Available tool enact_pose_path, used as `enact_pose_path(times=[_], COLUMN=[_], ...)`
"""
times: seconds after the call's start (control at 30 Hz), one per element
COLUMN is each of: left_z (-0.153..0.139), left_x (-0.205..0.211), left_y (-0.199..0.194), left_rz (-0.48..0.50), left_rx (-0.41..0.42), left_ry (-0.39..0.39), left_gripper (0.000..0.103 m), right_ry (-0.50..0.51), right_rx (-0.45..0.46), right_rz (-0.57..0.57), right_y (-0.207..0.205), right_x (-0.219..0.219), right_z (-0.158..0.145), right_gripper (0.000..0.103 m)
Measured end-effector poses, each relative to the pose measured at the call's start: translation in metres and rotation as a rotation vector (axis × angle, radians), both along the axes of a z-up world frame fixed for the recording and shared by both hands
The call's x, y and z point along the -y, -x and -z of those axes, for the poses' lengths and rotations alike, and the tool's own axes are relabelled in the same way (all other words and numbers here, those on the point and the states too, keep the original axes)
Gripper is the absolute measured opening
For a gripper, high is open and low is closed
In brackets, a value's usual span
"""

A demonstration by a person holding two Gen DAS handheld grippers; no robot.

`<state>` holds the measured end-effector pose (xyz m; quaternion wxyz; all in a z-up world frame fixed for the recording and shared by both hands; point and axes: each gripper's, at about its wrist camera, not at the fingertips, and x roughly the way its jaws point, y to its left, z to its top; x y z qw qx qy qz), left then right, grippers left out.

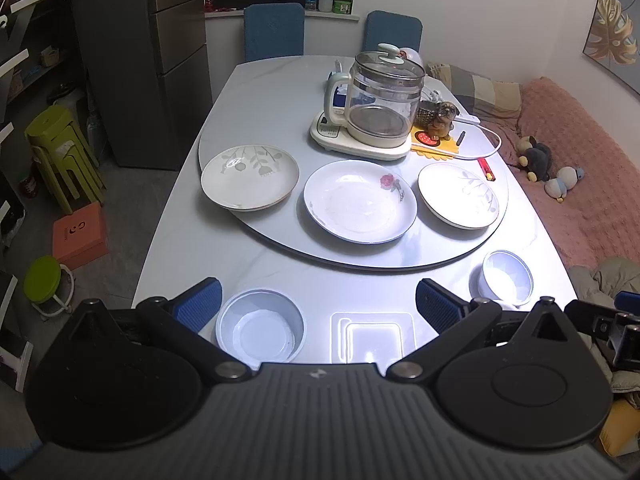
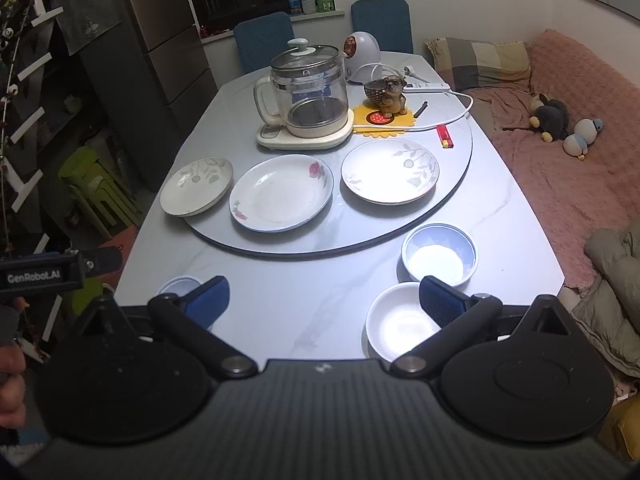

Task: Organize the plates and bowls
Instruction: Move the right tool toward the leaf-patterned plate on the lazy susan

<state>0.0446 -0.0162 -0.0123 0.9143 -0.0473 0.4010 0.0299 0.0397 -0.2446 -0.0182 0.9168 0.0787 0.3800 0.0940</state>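
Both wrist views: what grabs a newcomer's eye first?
Three plates in a row on the turntable: a leaf plate on the left, a rose plate in the middle, a second leaf plate on the right. Behind them stands a glass kettle. Nearer, small bowls sit on the table, with both grippers open and empty: left gripper, right gripper.

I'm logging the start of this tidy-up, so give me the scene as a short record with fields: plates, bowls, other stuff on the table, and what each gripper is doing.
plates: three on the turntable, in a row: leaf plate, rose plate, leaf plate
bowls: blue-rimmed bowl and white bowl near right; round bowl near left
other dish: square container at near edge
clutter: glass kettle, dog figurine
left gripper: jaws open, holding nothing
right gripper: jaws open, holding nothing
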Motion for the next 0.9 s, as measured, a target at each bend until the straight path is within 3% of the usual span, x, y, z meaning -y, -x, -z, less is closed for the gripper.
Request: enact_pose_path(times=[0.6, 0.9], left_z=[0.011, 0.012], left_x=[0.053, 0.054], left_y=[-0.011, -0.005], left_rz=[-0.096, -0.177], left_rx=[-0.009, -0.029], left_ry=[0.056, 0.061], left_gripper=[0.103, 0.103], right_ry=[0.025, 0.0], right_rx=[-0.019, -0.041], right_rz=[-0.121, -0.205], right_y=[-0.031, -0.042], right_x=[0.047, 0.051], right_z=[0.004, 0.01], right_gripper=[0.103, 0.1])
